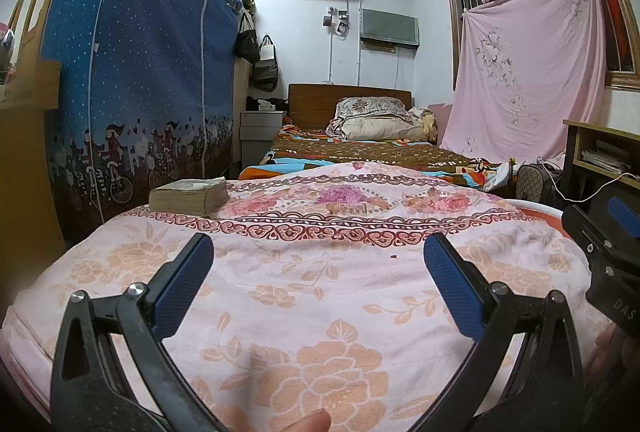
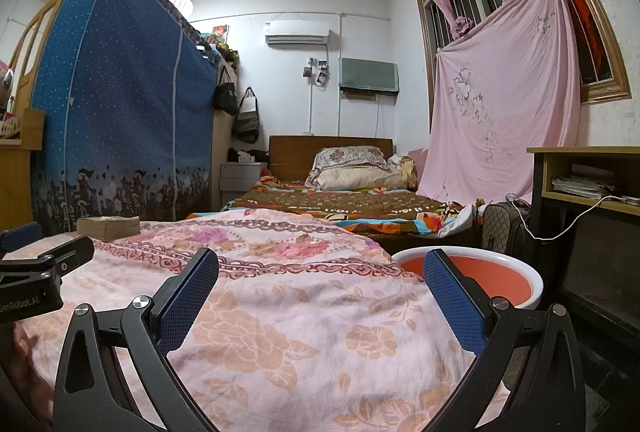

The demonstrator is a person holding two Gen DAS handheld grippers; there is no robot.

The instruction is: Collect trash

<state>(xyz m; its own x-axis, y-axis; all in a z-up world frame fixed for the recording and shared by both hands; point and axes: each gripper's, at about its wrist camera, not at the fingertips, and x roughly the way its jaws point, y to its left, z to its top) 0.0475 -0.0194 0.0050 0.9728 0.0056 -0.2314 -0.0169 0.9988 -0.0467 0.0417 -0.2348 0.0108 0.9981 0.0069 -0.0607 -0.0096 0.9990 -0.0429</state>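
My left gripper is open and empty, low over a pink floral bedspread. A tiny dark red speck lies on the cloth near its right finger. My right gripper is open and empty over the same bedspread, near its right edge. An orange basin with a white rim stands just past that edge, behind the right finger; its rim also shows in the left wrist view. Each gripper shows at the edge of the other's view: the right one, the left one.
A thick old book lies at the bedspread's far left, also in the right wrist view. A blue fabric wardrobe stands left. A second bed lies beyond. A wooden desk and a bag stand right.
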